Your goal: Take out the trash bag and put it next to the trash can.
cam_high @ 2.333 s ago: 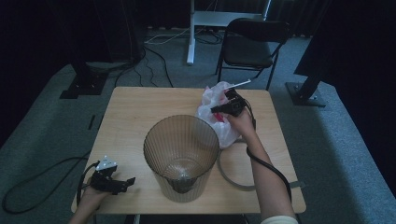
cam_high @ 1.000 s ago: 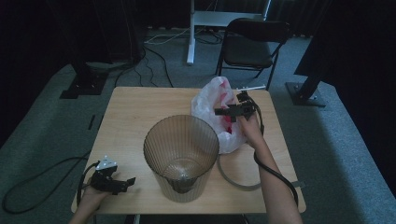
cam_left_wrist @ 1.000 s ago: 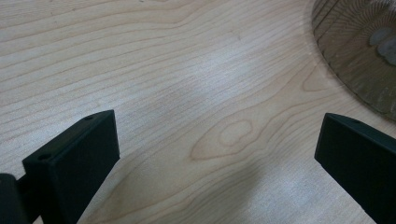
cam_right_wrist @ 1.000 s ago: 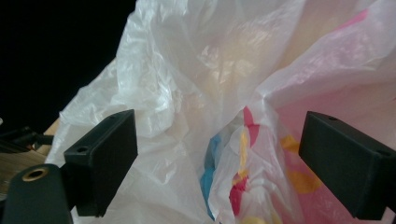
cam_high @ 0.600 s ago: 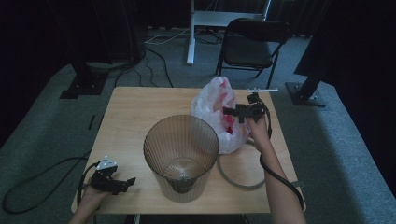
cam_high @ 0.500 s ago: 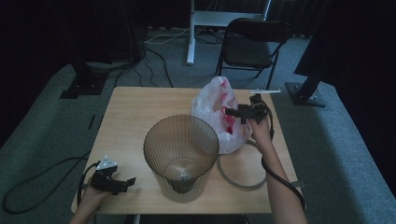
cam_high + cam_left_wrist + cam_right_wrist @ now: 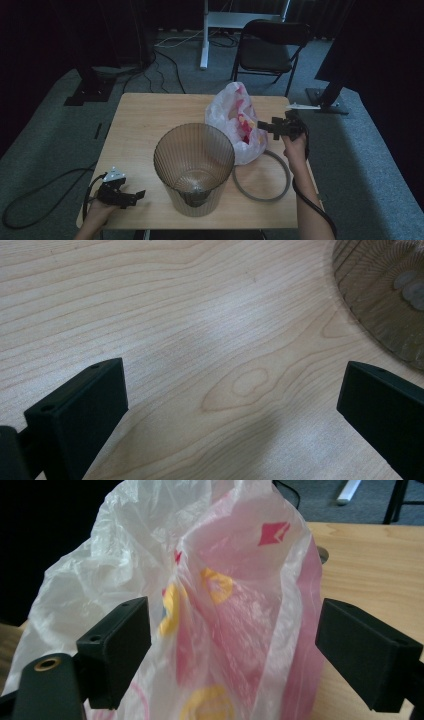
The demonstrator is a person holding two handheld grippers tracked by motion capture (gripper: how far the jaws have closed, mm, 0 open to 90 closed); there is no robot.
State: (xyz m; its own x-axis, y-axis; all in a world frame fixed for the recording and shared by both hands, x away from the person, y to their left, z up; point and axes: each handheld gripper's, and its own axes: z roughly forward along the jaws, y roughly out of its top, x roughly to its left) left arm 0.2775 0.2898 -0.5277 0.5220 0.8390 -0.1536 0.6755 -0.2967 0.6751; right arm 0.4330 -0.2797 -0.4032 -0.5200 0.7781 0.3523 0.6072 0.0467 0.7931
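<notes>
A pale wooden tabletop [image 7: 150, 125] with wavy grain and a knot mark is standing on grey carpet in a dim room. Beyond its far edge a black folding chair [image 7: 270, 47] and a white desk leg [image 7: 204, 35] are showing, with dark cables trailing over the floor.

Near the middle of the front edge a ribbed, translucent brown-grey bin [image 7: 194, 167] is standing upright, round and tapering toward its base. Just beside it, toward the front right corner, a thin grey ring [image 7: 261, 176] is lying flat. Behind the ring, toward the far right corner, a crinkled, thin plastic bag [image 7: 235, 120] is standing up in soft folds, milky white with pink, red and yellow print, its lower side touching the bin's rim.

The right gripper [image 7: 267, 126] is hovering by the right edge, pointing at the bag; its black, blocky jaws are spread wide with the bag's film between them, and nothing is clamped. The left gripper [image 7: 135, 196] is resting at the front left corner, jaws wide apart over bare wood, holding nothing, with the bin's wall to one side.
</notes>
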